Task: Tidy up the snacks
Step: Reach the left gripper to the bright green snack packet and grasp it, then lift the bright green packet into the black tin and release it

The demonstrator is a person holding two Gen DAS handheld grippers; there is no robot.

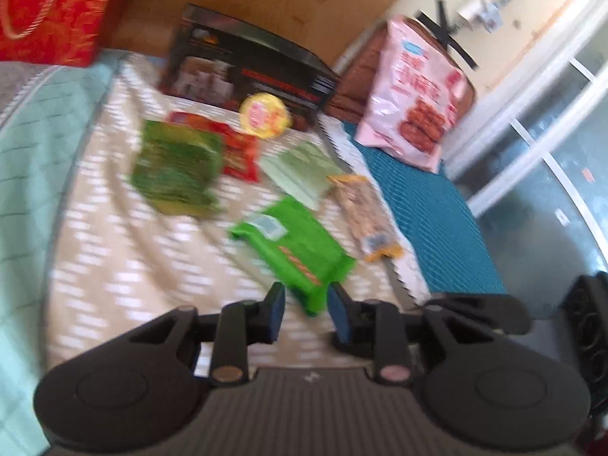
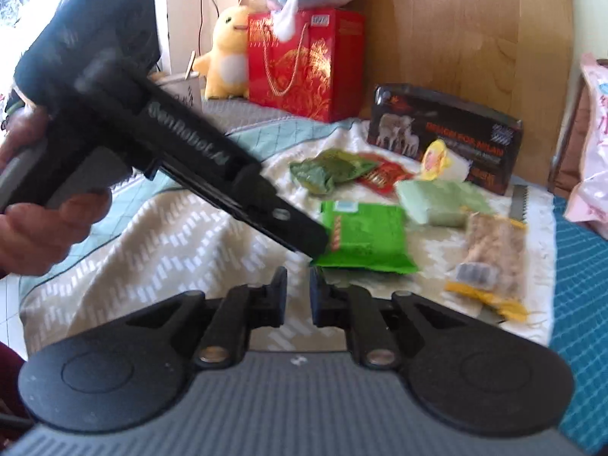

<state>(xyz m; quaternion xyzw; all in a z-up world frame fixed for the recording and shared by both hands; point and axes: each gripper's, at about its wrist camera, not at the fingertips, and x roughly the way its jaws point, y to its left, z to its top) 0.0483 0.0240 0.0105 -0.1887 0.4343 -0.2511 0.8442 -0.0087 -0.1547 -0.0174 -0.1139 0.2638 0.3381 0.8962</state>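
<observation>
Snacks lie on a beige patterned cloth (image 1: 125, 250) on a bed. A bright green packet (image 1: 296, 247) lies nearest; it also shows in the right wrist view (image 2: 364, 235). My left gripper (image 1: 306, 307) is open, its fingers on either side of the packet's near corner. In the right wrist view the left gripper (image 2: 319, 243) reaches down to the packet's left edge. My right gripper (image 2: 298, 292) is open a little and empty, just in front of the packet. A dark green bag (image 1: 178, 167), red packet (image 1: 239, 152), pale green pack (image 1: 300, 171), clear nut bag (image 1: 364, 212) and yellow-lidded cup (image 1: 264, 114) lie behind.
A dark box (image 1: 247, 72) stands at the wooden headboard. A red gift bag (image 2: 304, 64) and plush toys (image 2: 224, 57) sit to the left. A big pink bag (image 1: 414, 102) leans at the right. A teal mat (image 1: 429, 209) covers the bed's right edge.
</observation>
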